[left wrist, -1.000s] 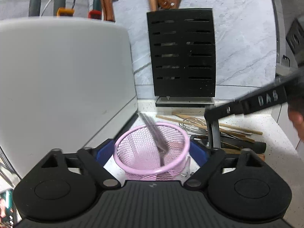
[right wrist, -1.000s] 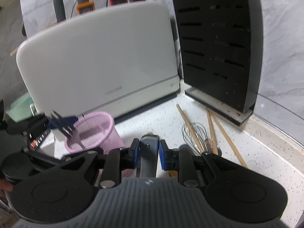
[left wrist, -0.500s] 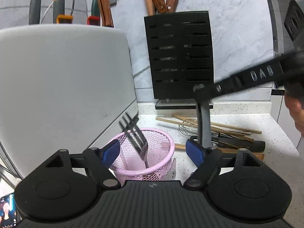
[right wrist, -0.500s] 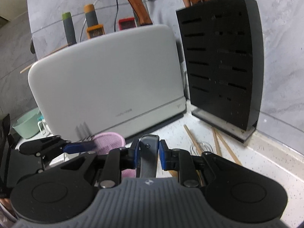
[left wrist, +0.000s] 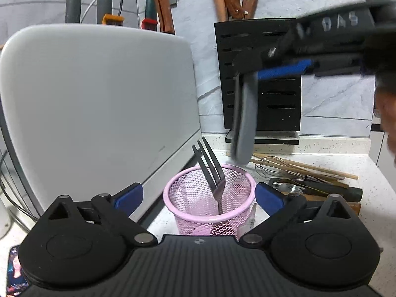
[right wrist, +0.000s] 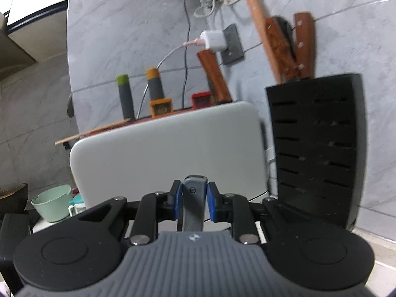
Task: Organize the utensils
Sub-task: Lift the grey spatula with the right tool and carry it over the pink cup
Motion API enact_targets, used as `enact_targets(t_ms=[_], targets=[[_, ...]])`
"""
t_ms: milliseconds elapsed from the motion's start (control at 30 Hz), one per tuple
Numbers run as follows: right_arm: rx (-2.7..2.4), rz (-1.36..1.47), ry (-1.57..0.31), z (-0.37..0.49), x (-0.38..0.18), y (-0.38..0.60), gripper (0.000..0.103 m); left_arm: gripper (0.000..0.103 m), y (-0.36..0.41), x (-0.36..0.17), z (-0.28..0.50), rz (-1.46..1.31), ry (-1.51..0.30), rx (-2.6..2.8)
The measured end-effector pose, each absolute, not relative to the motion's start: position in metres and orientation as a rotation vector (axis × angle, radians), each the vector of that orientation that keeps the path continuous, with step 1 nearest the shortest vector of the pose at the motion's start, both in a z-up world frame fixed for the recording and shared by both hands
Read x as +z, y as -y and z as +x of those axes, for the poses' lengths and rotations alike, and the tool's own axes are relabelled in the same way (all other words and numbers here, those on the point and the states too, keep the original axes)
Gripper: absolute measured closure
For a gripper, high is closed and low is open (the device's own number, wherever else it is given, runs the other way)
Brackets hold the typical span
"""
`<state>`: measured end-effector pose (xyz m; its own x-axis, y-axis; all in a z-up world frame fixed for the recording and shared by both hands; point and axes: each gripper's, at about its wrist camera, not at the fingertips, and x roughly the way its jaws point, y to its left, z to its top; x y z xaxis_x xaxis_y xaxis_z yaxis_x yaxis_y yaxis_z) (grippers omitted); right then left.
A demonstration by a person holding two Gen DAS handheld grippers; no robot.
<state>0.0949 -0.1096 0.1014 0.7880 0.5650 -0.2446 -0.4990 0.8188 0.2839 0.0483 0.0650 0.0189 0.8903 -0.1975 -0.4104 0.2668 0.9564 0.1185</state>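
Fork upright in pink basket

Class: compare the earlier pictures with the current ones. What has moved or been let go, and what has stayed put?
The fork, blurred a second ago, now stands at rest in the pink mesh cup, free of the open left gripper. The right gripper has lifted its grey-handled utensil up. The cup and the countertop utensil pile stayed.
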Motion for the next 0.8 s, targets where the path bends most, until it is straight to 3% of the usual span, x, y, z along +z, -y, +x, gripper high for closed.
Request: enact_targets(t_ms=[800], targets=[[0.695,0.021,-0.507,0.1,0.059,0.089,0.084,0.0,-0.054,0.007,0.065,0.197,-0.457,-0.313]])
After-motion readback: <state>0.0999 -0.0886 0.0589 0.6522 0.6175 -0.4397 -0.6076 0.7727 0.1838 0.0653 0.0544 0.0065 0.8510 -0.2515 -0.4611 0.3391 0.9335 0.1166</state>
